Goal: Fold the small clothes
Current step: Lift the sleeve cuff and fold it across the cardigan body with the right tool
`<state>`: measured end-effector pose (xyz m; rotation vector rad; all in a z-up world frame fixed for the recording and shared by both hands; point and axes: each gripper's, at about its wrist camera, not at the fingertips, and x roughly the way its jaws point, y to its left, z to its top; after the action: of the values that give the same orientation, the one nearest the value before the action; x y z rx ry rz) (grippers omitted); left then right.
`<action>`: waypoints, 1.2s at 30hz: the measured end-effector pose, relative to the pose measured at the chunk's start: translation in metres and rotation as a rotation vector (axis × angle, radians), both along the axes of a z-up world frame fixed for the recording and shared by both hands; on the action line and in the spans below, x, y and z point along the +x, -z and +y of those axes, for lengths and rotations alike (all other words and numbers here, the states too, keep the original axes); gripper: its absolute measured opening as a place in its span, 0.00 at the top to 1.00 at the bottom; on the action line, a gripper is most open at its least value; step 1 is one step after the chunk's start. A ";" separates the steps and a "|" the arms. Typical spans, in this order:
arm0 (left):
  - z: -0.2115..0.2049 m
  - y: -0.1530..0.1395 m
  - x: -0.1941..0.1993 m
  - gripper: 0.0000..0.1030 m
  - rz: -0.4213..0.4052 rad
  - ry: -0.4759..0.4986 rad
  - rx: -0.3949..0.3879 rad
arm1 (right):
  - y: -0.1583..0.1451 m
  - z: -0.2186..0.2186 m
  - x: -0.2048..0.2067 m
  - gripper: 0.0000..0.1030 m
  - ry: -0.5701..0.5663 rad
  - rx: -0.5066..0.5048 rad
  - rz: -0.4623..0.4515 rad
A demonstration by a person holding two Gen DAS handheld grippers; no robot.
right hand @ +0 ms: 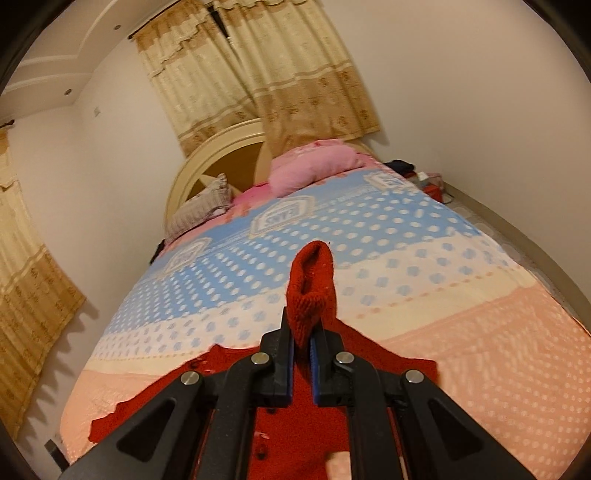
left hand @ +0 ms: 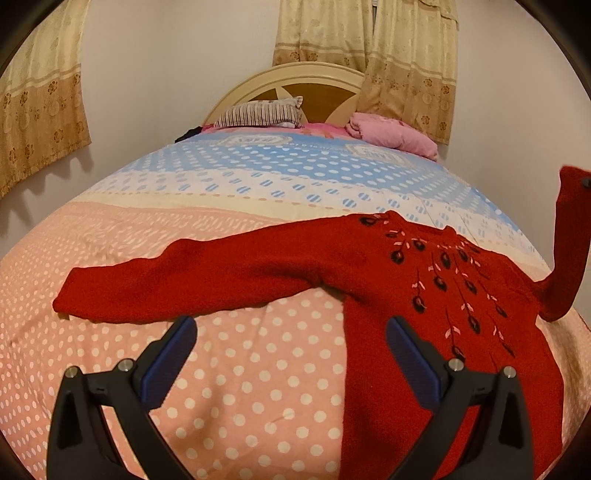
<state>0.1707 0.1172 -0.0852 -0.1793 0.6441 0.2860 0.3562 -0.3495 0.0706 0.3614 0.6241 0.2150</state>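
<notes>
while right gripper (right hand: 302,334) pinches red sweater (left hand: 424,295) cuff, bedspread (left hand: 258,177) lettering is unreadable.

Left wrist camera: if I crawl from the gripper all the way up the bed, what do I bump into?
left gripper → red sweater → blue dotted part of the bedspread → striped pillow → headboard → curtain

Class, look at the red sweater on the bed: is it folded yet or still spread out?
Spread out, mostly: the red sweater lies flat, one sleeve outstretched; the right gripper holds the other sleeve's cuff lifted off the bed.
</notes>
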 end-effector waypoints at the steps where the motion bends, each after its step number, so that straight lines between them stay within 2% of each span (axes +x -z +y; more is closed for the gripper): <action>1: 0.001 0.000 0.000 0.00 0.000 0.001 -0.001 | -0.005 0.009 0.001 0.94 -0.014 0.001 -0.010; 11: 0.009 -0.001 0.000 0.00 -0.006 -0.011 -0.021 | -0.047 0.095 0.003 0.94 -0.162 -0.021 -0.093; 20: 0.017 -0.001 0.000 0.00 -0.007 -0.020 -0.038 | -0.045 0.175 0.004 0.94 -0.295 -0.020 -0.101; 27: 0.022 0.000 -0.001 0.00 0.000 -0.026 -0.047 | -0.010 0.242 0.010 0.94 -0.365 -0.037 -0.070; 36: 0.034 0.004 0.001 0.00 0.013 -0.035 -0.071 | 0.102 0.322 0.013 0.94 -0.495 -0.090 0.072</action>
<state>0.1717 0.1513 -0.0894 -0.2572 0.6648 0.2982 0.3687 -0.0277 -0.0319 0.1227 0.7855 0.6469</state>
